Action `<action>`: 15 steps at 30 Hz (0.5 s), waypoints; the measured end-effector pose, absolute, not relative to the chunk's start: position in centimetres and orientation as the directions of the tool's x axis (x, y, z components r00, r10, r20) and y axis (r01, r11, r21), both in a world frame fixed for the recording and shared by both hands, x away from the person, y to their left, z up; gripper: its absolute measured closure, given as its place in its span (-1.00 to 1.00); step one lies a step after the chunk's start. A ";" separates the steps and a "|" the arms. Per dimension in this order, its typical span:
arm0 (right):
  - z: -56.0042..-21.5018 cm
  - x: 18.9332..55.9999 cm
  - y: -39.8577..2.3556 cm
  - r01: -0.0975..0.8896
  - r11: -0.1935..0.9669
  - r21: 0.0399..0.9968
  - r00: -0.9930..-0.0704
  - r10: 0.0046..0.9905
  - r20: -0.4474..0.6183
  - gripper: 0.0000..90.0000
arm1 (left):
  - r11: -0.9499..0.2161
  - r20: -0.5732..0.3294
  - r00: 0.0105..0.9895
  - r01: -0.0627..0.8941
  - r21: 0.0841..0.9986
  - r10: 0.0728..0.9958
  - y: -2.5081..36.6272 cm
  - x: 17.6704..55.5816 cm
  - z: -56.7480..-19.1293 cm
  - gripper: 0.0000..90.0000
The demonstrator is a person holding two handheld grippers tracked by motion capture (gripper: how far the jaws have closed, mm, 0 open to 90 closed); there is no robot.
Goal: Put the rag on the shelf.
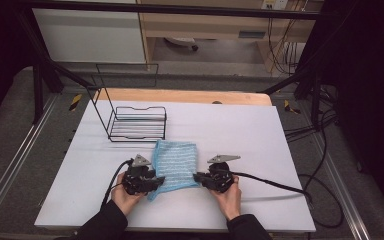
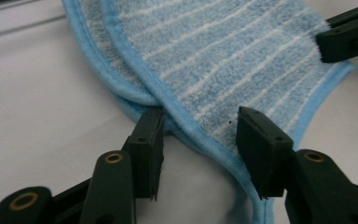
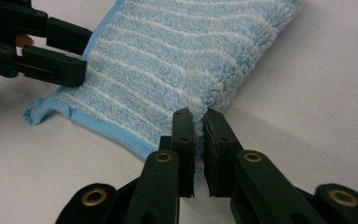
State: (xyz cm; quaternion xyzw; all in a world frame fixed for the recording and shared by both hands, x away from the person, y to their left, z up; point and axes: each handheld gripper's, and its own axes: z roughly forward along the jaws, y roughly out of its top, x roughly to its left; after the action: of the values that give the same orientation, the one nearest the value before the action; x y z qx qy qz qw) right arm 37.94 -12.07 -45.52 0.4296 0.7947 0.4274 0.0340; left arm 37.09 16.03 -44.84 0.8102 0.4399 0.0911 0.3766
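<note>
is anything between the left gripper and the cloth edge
Nothing visible. The left gripper has its jaws apart astride the hemmed edge of the cloth, only bare table beside it. The right gripper is shut on the opposite edge.

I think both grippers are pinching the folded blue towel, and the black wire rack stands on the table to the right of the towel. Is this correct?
Not quite. The high view shows the black wire rack behind and left of the folded blue towel, not right. The right gripper does pinch it; the left gripper straddles its hem, jaws not yet shut.
</note>
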 end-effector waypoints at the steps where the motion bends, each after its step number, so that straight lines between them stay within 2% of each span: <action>1: -45.5 38.0 -12.1 0.649 0.270 0.712 -0.632 0.711 0.307 0.80 | -0.319 -0.189 0.589 0.647 0.692 0.786 16.1 37.2 -44.8 0.24; 5: -45.5 38.0 -12.1 0.653 0.266 0.709 -0.630 0.710 0.314 0.76 | -0.273 -0.241 0.563 0.676 0.684 0.791 16.8 37.6 -44.9 0.37; 15: -46.0 38.0 -11.8 0.652 0.262 0.712 -0.633 0.705 0.320 0.66 | -0.269 -0.237 0.555 0.678 0.684 0.797 16.2 37.5 -45.1 0.75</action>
State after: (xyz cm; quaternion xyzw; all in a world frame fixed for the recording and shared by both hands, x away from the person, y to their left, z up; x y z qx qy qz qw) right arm 37.98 -11.81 -45.98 0.4274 0.7937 0.4318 0.0309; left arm 37.50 16.16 -45.09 0.7929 0.4652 0.0771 0.3859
